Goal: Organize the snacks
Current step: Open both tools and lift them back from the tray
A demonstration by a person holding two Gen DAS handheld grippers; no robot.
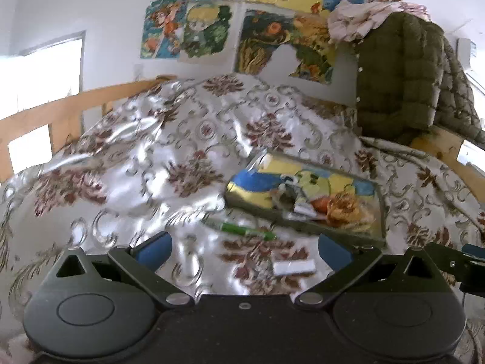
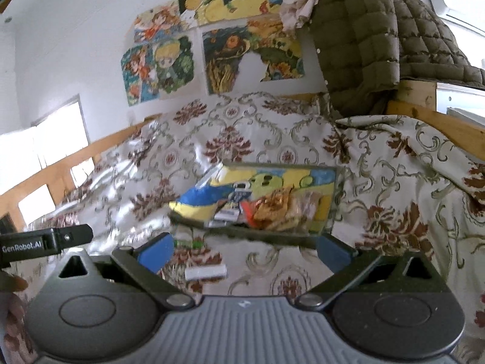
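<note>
A shallow tray with a cartoon print lies on the floral cloth; it holds a blue-and-yellow snack bag and an orange packet. In front of it lie a green stick snack and a small white bar. My left gripper is open just short of the white bar. My right gripper is open too, its blue fingers astride the tray's near edge, with the white bar between them. The snack bag and orange packet show in the right wrist view.
A shiny floral cloth covers the table. A wooden rail runs along the far left. An olive quilted jacket hangs at the back right. Posters cover the wall. The other gripper's arm pokes in at the left.
</note>
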